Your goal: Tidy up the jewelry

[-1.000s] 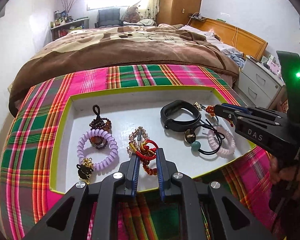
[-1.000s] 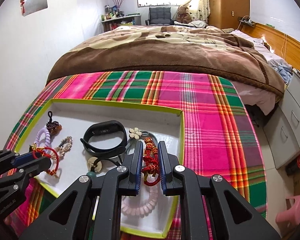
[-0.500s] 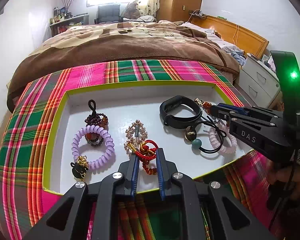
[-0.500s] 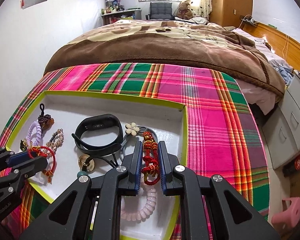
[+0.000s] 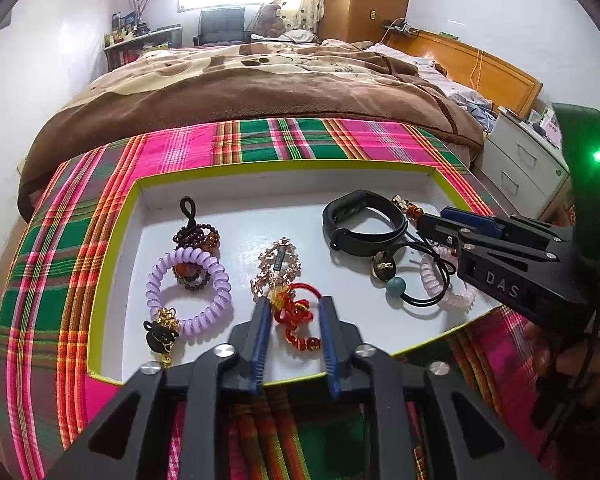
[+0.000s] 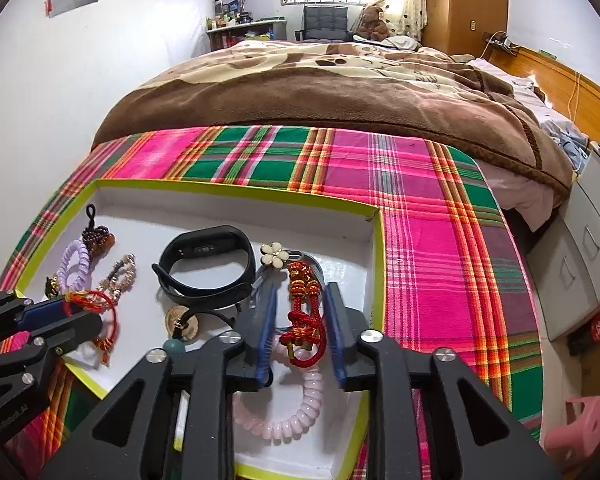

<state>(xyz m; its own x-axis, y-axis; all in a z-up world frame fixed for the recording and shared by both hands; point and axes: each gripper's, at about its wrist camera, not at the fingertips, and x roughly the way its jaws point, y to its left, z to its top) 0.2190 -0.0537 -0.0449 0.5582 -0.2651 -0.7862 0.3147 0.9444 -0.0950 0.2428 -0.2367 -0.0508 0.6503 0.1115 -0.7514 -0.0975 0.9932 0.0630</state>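
The left gripper (image 5: 294, 322) is opening its two blue-padded jaws over the near edge of the white shallow tray with a lime-green rim (image 5: 116, 236). A red knotted cord bracelet with gold and amber beads (image 5: 296, 314) is lying on the tray floor between the jaws, with a gap showing on each side.

The right gripper (image 6: 300, 320) is likewise opening. A red braided cord charm with a gold figure (image 6: 303, 308) is lying between its pads, clear of both, its lower loop resting on a pale pink spiral hair tie (image 6: 292, 416).

Outward in the same tray, one of each is lying:
- a rose-gold chain bracelet (image 5: 277, 264), just beyond the red bracelet;
- a lilac spiral hair tie (image 5: 188, 292) with a black-and-gold charm, to the left;
- a dark garnet bead bracelet with a black loop (image 5: 194, 236), touching the lilac tie;
- a black silicone fitness band (image 5: 360, 222);
- a black elastic hair tie with a gold disc and a teal bead (image 5: 396, 280), overlapping the pink tie;
- a cream flower hair clip (image 6: 275, 255).

The tray is sitting on a pink, green and orange plaid cloth (image 6: 420, 240).

Legible writing: "DAS" on the right gripper's body, seen from the left wrist view. A green light is glowing on that unit.
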